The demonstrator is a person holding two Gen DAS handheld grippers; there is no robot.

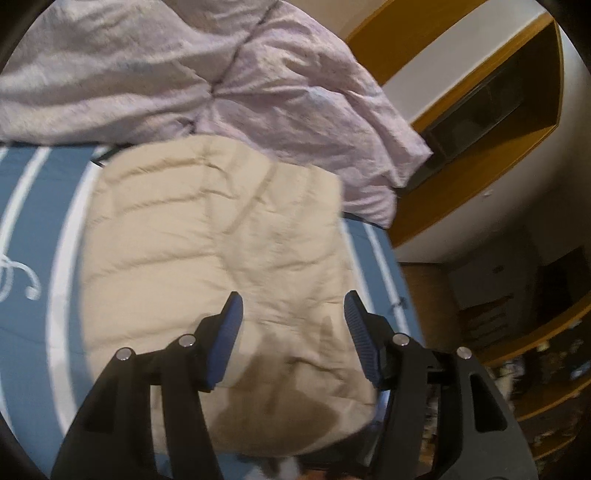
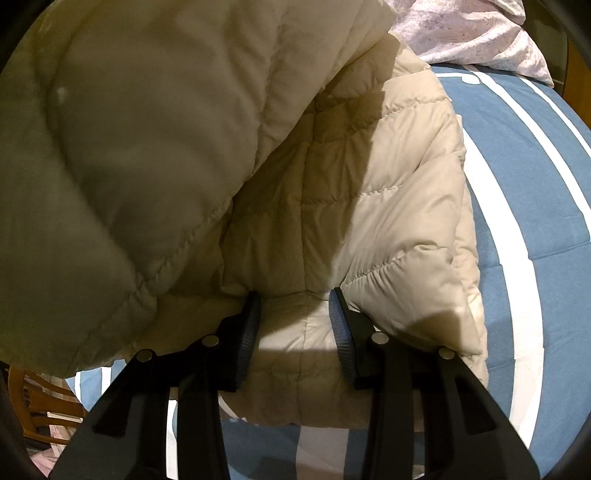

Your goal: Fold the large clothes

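Note:
A cream quilted puffer jacket (image 1: 221, 251) lies on a blue bedsheet with white stripes (image 1: 33, 206). My left gripper (image 1: 293, 306) is open and hovers just above the jacket's near part, holding nothing. In the right wrist view the same jacket (image 2: 388, 206) lies on the sheet (image 2: 524, 206), and a big fold of it (image 2: 147, 122) hangs raised at the left, close to the camera. My right gripper (image 2: 295, 301) is open with its fingertips at the jacket's surface near its front edge; nothing is pinched between the pads.
A crumpled pale pink duvet (image 1: 207, 70) lies behind the jacket and shows at the top right of the right wrist view (image 2: 476, 33). Wooden shelving (image 1: 491, 99) stands to the right of the bed. A wooden chair (image 2: 40, 410) stands at the lower left.

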